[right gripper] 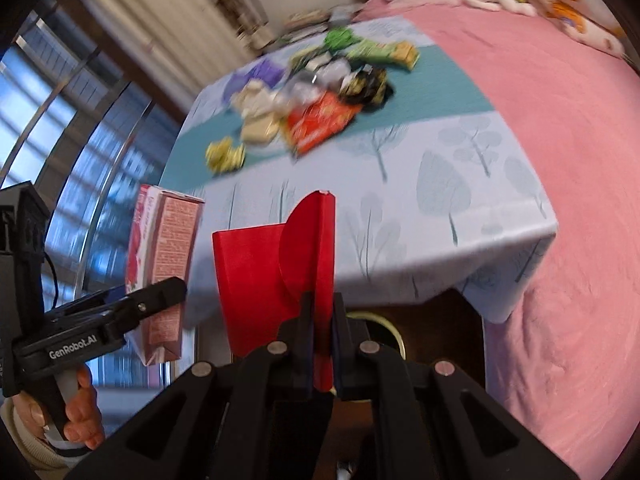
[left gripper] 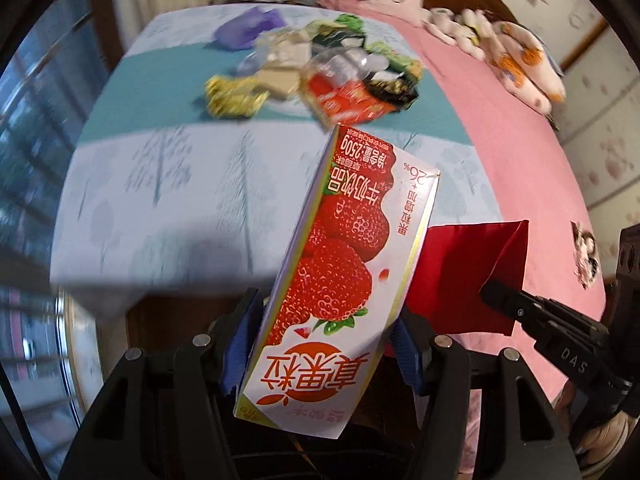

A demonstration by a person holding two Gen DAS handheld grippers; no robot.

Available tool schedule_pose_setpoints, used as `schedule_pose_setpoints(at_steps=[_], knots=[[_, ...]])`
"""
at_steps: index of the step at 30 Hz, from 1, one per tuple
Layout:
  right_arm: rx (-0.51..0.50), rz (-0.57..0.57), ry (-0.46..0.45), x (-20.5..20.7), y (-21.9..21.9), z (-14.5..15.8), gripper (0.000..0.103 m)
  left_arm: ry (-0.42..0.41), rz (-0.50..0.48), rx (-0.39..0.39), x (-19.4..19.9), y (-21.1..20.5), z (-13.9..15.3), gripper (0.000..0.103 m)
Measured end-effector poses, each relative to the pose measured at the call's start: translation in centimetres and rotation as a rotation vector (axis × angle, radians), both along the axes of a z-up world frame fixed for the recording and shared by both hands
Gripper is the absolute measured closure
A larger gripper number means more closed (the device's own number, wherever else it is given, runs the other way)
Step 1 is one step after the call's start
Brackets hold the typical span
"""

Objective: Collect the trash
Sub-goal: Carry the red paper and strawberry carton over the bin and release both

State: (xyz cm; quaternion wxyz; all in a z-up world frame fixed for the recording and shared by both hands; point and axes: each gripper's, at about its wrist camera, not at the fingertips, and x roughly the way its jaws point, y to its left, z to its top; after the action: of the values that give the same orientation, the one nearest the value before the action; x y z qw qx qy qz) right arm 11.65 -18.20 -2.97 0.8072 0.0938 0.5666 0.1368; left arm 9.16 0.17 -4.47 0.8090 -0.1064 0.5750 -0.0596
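Left tongs (left gripper: 326, 344) clamped on a strawberry milk carton (left gripper: 340, 264), blue pads (left gripper: 240, 344) pressed to both of its narrow sides. Carton tall and white, printed with large red strawberries and red Chinese lettering, upside down in the left view, tilted with its far end toward the bench (left gripper: 160, 200). Held in the air above the near edge of the bench, touching nothing else. In the right view, the same carton (right gripper: 164, 264) at the left, its pink side panel with fine print, gripped by the left tongs (right gripper: 156, 300) with a hand (right gripper: 76, 412) on the handle below.

Right tongs (right gripper: 320, 340) nearly closed, pinching a red paper envelope (right gripper: 272, 276) by one folded edge. Envelope plain bright red, flat, with a rounded flap, standing upright between the narrow tips, also lifted off the bench (right gripper: 440, 200). In the left view, the envelope (left gripper: 468, 272) just right of the carton, with the right tongs (left gripper: 492, 292) biting its corner.

On the far part of the bench, well apart from both tongs, a blurred trash pile (left gripper: 316, 76): gold foil wrapper (left gripper: 230, 98), red snack bag (left gripper: 348, 100), green wrappers, clear plastic, beige pieces, a purple bag (left gripper: 248, 28). Bench covered by a pale blue cloth with tree print and a teal band. Pink bed (left gripper: 520, 152) just beside it at the right, soft toys (left gripper: 516, 52) at its head.
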Motion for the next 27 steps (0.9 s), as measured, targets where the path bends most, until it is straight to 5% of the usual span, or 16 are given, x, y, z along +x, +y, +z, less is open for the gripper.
schedule_pose_setpoints(at_steps=[13, 20, 27], knots=[[-0.086, 0.142, 0.183, -4.8, 0.5, -8.3, 0.097, 0.16, 0.144, 0.076, -9.2, 0.9, -6.6, 0.043], [-0.184, 0.143, 0.277, -6.2, 1.9, -16.4, 0.096, 0.256, 0.162, 0.078, -8.4, 1.2, -15.3, 0.043], [-0.274, 0.121, 0.338, -5.9, 2.6, -27.2, 0.096, 0.309, 0.111, 0.046, -5.5, 0.2, -27.3, 0.043]])
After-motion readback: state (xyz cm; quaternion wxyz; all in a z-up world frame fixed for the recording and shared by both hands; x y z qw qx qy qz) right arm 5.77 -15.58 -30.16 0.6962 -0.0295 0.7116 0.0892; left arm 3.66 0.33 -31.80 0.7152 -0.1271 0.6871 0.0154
